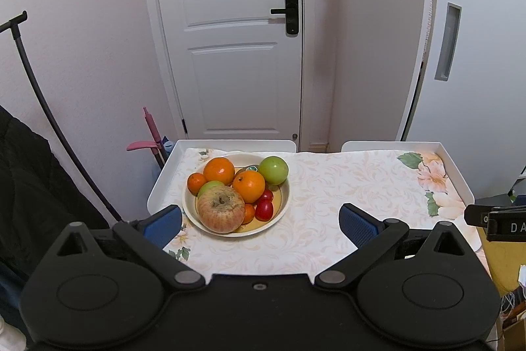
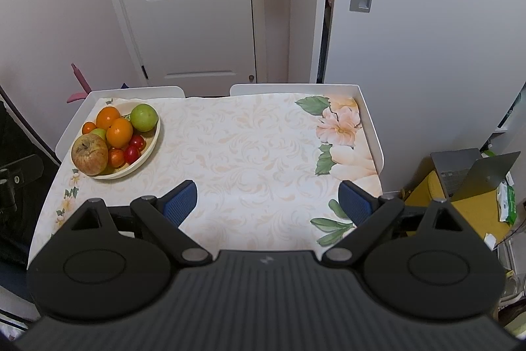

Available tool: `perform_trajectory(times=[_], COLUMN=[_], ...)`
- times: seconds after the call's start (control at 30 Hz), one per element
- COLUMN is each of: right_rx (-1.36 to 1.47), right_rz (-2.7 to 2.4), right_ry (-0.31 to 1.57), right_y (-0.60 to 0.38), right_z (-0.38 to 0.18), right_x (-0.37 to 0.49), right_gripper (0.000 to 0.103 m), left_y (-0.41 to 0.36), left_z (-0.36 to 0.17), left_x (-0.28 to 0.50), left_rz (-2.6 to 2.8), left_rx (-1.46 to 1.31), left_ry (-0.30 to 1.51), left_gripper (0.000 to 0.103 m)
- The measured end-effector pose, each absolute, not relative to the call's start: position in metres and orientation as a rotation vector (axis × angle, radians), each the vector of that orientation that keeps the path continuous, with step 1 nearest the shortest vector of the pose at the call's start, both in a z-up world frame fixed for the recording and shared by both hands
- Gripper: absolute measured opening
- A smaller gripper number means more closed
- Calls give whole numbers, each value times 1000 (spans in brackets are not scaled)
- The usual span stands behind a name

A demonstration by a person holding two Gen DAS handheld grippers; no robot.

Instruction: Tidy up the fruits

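Observation:
A cream bowl (image 1: 282, 206) (image 2: 149, 153) full of fruit stands at the table's left side. It holds a large brownish apple (image 1: 221, 209) (image 2: 89, 153), two big oranges (image 1: 249, 186) (image 1: 218, 170), a green apple (image 1: 273, 170) (image 2: 143, 117), small red fruits (image 1: 264, 209) (image 2: 136, 141) and small tangerines (image 1: 196, 182). My left gripper (image 1: 259, 221) hangs open just in front of the bowl, nothing between its blue pads (image 1: 358, 224). My right gripper (image 2: 268, 203) is open and empty over the bare cloth, well right of the bowl.
The table (image 2: 256, 147) has a floral cloth and a raised white rim (image 2: 371, 120). A white door (image 1: 230, 38) stands behind it. A yellow box with a laptop (image 2: 466, 176) sits at the right; a dark garment and a black pole (image 1: 36, 81) at the left.

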State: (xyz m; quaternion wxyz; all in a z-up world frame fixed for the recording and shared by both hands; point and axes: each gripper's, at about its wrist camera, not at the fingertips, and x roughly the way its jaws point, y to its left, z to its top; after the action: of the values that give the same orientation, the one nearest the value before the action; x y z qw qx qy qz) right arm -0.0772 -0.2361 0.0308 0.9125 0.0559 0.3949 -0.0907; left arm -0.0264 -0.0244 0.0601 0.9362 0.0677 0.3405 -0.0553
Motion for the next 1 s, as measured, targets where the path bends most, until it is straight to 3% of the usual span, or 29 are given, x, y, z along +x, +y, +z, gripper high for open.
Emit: perform_trajectory(times=[1.0], right_rx=[119], right_rz=[-202], right_ry=[814], right_y=[-230], right_z=[30], right_x=[-74], right_gripper=[103], left_y=[-18], left_z=[58], left_x=[-17], left_rz=[-79], left_rx=[141], left_ry=[705], left_gripper=[103])
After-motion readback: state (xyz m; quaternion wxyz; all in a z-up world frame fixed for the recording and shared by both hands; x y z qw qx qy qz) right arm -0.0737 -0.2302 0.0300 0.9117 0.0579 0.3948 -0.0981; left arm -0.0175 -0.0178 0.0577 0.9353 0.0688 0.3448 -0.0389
